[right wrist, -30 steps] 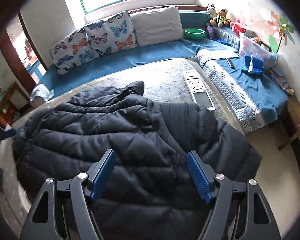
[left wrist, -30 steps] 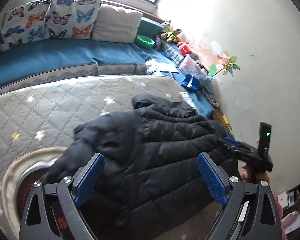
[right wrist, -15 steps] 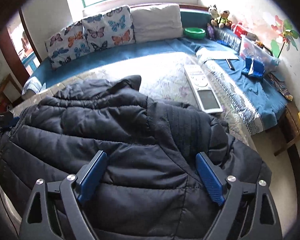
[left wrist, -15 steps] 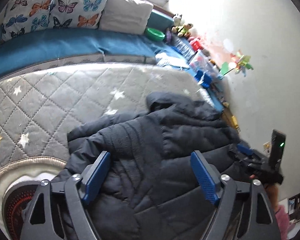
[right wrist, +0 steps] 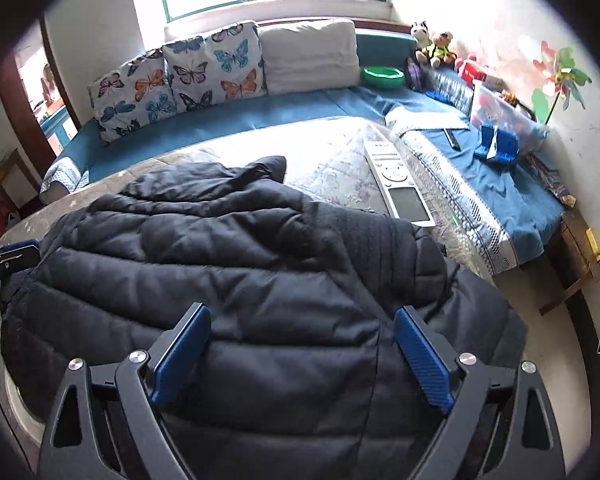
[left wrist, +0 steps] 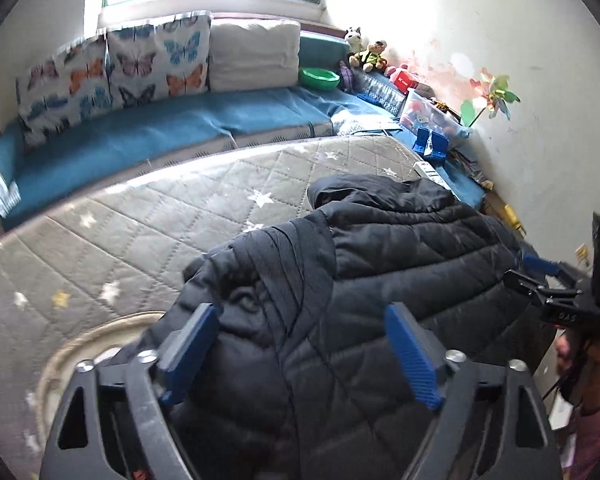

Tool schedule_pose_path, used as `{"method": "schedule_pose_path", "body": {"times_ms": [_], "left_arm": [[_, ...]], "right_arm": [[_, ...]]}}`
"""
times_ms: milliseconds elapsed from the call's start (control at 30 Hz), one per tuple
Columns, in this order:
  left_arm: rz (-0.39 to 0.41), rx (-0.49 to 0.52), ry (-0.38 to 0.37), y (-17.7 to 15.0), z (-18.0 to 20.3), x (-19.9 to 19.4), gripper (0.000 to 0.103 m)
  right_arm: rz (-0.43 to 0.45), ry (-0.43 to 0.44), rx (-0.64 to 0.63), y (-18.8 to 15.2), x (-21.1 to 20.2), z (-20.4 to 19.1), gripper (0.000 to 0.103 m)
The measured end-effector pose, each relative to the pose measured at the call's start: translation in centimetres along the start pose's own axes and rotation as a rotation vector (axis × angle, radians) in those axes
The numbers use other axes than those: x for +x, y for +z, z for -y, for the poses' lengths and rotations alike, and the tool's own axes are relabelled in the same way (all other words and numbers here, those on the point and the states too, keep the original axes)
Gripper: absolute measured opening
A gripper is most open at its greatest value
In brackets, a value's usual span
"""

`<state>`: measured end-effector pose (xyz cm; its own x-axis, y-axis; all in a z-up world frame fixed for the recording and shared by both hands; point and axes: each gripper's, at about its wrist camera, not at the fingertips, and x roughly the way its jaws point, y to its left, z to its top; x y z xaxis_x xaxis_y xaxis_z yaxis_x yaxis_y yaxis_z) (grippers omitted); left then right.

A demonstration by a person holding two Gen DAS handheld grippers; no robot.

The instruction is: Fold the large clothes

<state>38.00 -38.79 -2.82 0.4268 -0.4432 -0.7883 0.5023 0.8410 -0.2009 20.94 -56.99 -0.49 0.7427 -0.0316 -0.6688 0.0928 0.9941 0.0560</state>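
Black quilted puffer jacket lies spread on the grey star-quilted table cover, collar end bunched toward the blue window bench, near hem hanging toward the person. One sleeve, with its ribbed panel, is laid across the body, so the fold looks partly begun.

Left gripper: released, nothing pinched; its jaws have just widened again and stand splayed over the jacket's left edge, fabric below them but not pressed.

Right gripper: also released, its jaws having just opened wide, poised above the jacket's near right part.

Judgement: both tools straddle the near hem, probably lining up to pinch it and carry it toward the collar.

White remote control lies just beyond the jacket's far right shoulder; it could snag a fold.
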Motion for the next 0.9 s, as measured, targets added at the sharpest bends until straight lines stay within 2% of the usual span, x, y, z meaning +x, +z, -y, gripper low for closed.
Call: {"method": "schedule_pose_path", "body": {"times_ms": [133, 400, 500, 633, 800, 900], "left_arm": [[0.059, 0.047, 0.050, -1.8, 1.4, -3.3, 0.103], [0.127, 0.119, 0.152, -6.5, 4.2, -9.2, 0.103], [0.156, 0.107, 0.156, -8.5, 4.8, -11.3, 0.103], [0.190, 0.053, 0.114, -11.4, 4.9, -14.3, 0.103], [0.183, 0.041, 0.147, -14.8, 4.7, -17.0, 0.103], [0.175, 0.033, 0.131, -16.8, 4.2, -18.4, 0.103]], "right_arm": [[0.020, -0.018, -0.038, -1.2, -1.8, -1.4, 0.101], [0.035, -0.038, -0.066, -3.7, -4.8, -3.9, 0.101], [0.057, -0.050, -0.083, -4.7, -6.1, -4.9, 0.101], [0.086, -0.040, -0.069, -6.1, -7.9, -5.9, 0.101], [0.117, -0.056, -0.064, -8.3, -10.0, -7.8, 0.101], [0.144, -0.063, -0.064, -9.6, -11.4, -9.1, 0.101]]}}
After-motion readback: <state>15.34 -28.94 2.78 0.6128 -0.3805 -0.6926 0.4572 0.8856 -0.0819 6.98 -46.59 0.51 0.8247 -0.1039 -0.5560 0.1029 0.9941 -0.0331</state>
